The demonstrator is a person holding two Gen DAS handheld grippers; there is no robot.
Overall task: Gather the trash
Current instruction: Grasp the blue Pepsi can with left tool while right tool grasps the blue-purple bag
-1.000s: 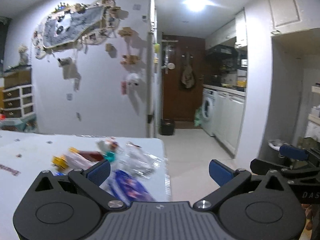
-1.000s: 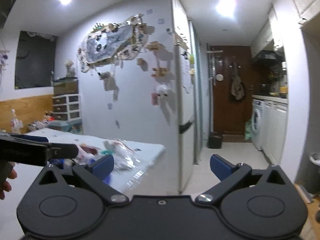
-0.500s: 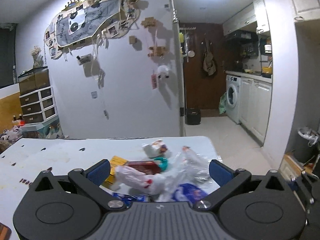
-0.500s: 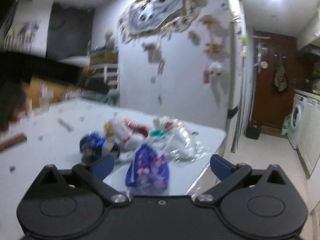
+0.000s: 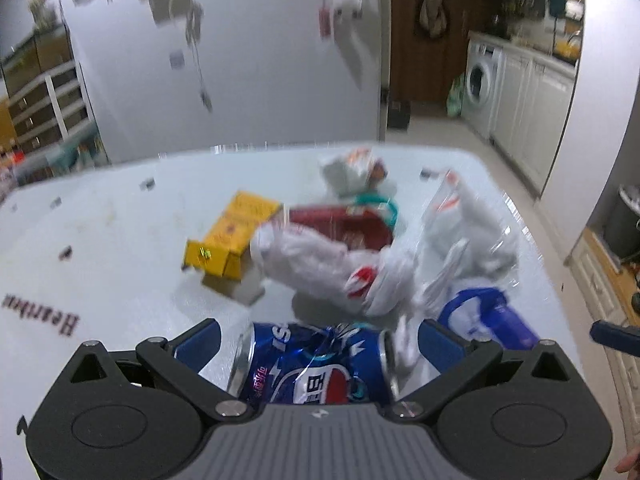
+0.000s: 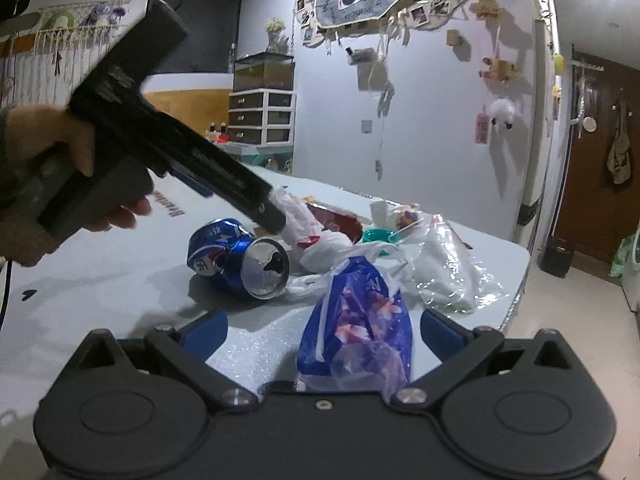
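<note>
The trash sits in a loose pile near the far right corner of the white desk [image 6: 100,280], close to the edge where the floor starts. The left hand-held gripper [image 5: 318,338] is low over the desk with its blue fingers spread wide, one on each side of the crushed blue soda can [image 5: 312,368]. The can lies on its side, and its open silver top faces the right camera. The fingers are not squeezing it yet, so I think the can is the next thing to be picked up. The right hand-held gripper [image 6: 324,330] is open too, and it holds nothing. It points at the blue and purple flowery plastic bag [image 6: 360,328], which lies at the near side of the pile, between the open fingers. Behind the can is a crumpled white bag [image 5: 328,264], a yellow box [image 5: 232,240] to the left of it, a red packet [image 5: 344,228], a green ring [image 6: 376,236] and a clear plastic bag [image 6: 444,272] nearest the desk's right edge. A hand [image 6: 60,184] holds the left tool from the left side of the desk. The can is dented and round, so it could roll or slip when squeezed. The thin bags are soft and may slide on the smooth desk.
</note>
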